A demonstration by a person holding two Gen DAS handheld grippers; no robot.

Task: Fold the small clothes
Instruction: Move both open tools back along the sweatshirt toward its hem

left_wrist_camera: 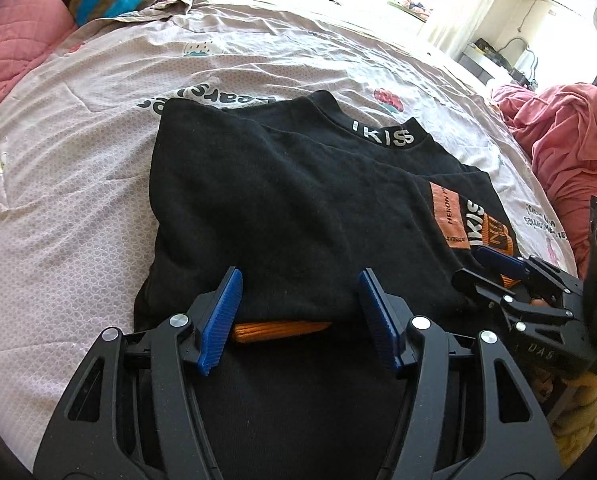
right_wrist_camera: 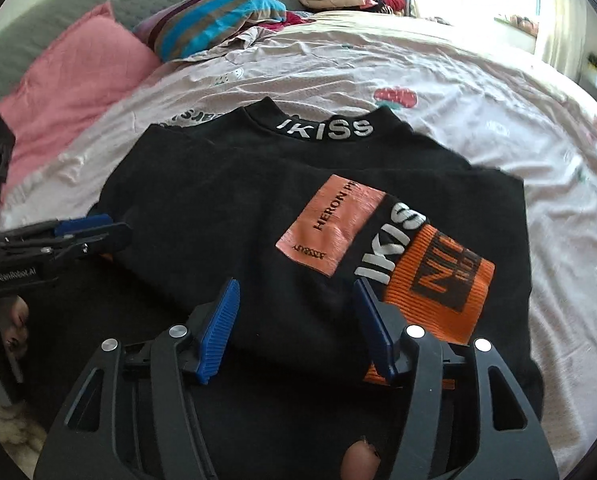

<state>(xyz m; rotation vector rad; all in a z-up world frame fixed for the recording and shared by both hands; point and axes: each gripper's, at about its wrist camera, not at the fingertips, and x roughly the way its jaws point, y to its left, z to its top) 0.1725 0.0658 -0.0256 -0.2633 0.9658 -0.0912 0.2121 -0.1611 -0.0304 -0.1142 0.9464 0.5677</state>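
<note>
Bed, wrinkled pale printed sheet (left_wrist_camera: 98,184), frame centre: black knit sweater with orange patches (left_wrist_camera: 282,200), partly folded. Left gripper (left_wrist_camera: 300,316), right gripper (right_wrist_camera: 296,328) both wide, empty. Pinch near hem evenly, lift together, keep fold square.

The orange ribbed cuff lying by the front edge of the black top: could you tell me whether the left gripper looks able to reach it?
Probably yes: the left gripper is open, and the orange cuff lies uncovered between its blue fingers on the black top.

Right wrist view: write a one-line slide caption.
Open right gripper over a folded black sweater on the bed.
</note>
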